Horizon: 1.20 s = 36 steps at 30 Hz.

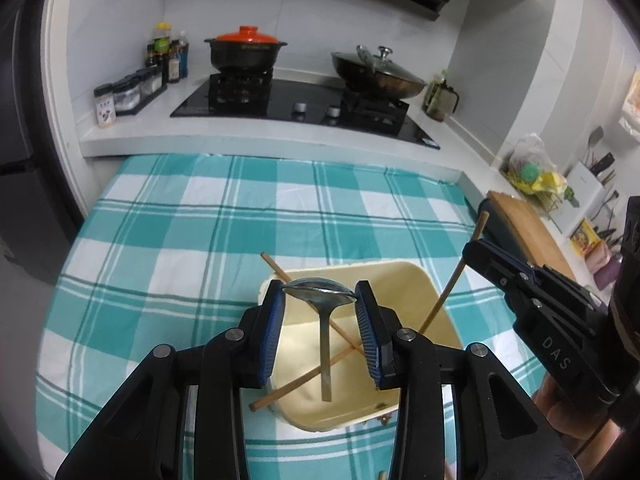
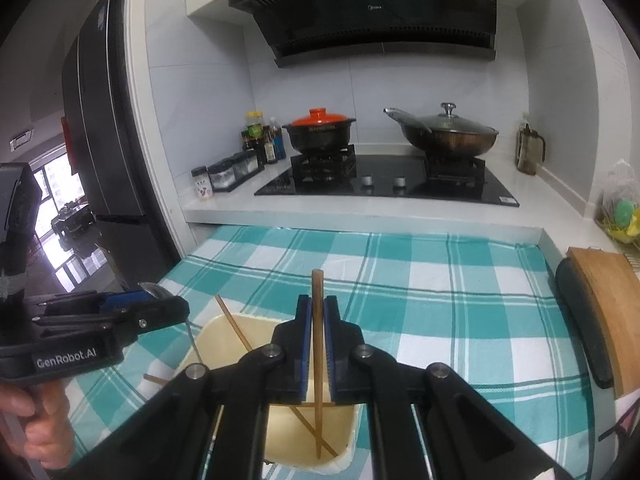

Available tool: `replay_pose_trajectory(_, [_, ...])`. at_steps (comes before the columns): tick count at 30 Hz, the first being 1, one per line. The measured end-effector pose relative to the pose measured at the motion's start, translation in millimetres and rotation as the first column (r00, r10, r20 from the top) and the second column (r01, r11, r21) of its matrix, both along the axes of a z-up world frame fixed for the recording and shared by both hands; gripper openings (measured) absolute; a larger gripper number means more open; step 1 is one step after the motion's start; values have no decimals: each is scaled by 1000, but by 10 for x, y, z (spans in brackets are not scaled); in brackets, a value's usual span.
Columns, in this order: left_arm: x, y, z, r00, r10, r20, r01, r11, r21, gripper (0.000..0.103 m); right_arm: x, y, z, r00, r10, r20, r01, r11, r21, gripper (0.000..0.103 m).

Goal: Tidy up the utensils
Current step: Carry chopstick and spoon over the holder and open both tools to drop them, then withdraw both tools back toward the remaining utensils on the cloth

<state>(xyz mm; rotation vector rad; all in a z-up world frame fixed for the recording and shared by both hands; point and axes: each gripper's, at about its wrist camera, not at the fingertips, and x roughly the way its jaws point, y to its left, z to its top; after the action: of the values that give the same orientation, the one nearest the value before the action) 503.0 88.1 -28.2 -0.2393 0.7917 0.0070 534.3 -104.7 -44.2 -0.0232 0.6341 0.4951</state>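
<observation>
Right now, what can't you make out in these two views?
- Left wrist view: the chopstick's top is hidden by the right gripper.
- Right wrist view: the spoon is mostly covered by the left gripper; only a sliver shows.
- Both views: the tub's near rim hides behind fingers.
- Right wrist view: bottle labels are too small to read.
</observation>
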Motion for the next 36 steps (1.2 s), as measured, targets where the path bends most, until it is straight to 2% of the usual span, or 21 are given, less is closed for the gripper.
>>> replay_pose_trajectory(1, [-10,6,-7,1000,9,-8,-9,1000,-7,38,26,2,-29,1000,-4,-20,4,1000,1,7])
replay_pose_trajectory(3, [-100,36,50,1000,11,4,-11,1000,-28,47,50,-15,-46,998,-22,-55,22,1000,10,7])
replay_pose_trajectory(5, [-260,63,171,1000,-1,31,1,1000,-15,57,23,-68,10,997,-35,-67,37,999,30,15])
replay_pose_trajectory(7, [-492,66,299,998,-29,51,27,999,42,65,-63,-155,120,998,-36,-45,38,998,53,38])
replay_pose_trajectory(8, [-637,67,347,998,-41,55,37,996,82,70,-158,-211,197,999,-37,-26,39,998,56,41])
replay_pose_trajectory(12, [-1333,134,343,995,-93,28,86,977,194,79,-590,-473,406,1000,3,-11,-2,1000,30,42])
replay_pose_trajectory(16, [-2052,213,-7,995,-94,-39,101,969,225,84,-1174,-821,402,999,19,-27,-20,1000,-18,43])
replay_pose_trajectory(19, [-2491,227,-385,994,-72,-77,87,973,212,84,-1661,-1092,197,999,-5,-34,3,998,-66,43])
replay_pose_trajectory(22, [-2813,199,-732,996,-31,-80,45,982,183,84,-2131,-1330,-132,998,-52,-41,48,994,-100,43])
replay_pose_trajectory(26, [-2970,152,-1117,995,28,-92,-16,992,125,84,-2751,-1673,-575,985,-172,-36,168,982,-81,43])
replay_pose_trajectory(28, [-2986,111,-1266,995,43,-86,-33,992,122,84,-2985,-1807,-799,972,-233,-31,230,970,-78,43])
replay_pose_trajectory(32, [-2957,30,-1476,995,62,-84,-45,982,185,84,-3182,-1987,-1190,948,-307,-80,299,949,-101,43])
replay_pose_trajectory(34, [-2930,2,-1521,995,63,-82,-45,977,208,84,-3180,-2070,-1295,939,-331,-95,321,941,-107,43])
replay_pose_trajectory(36, [-2920,-12,-1528,994,65,-85,-47,979,198,84,-3144,-2145,-1331,930,-353,-99,343,934,-103,43])
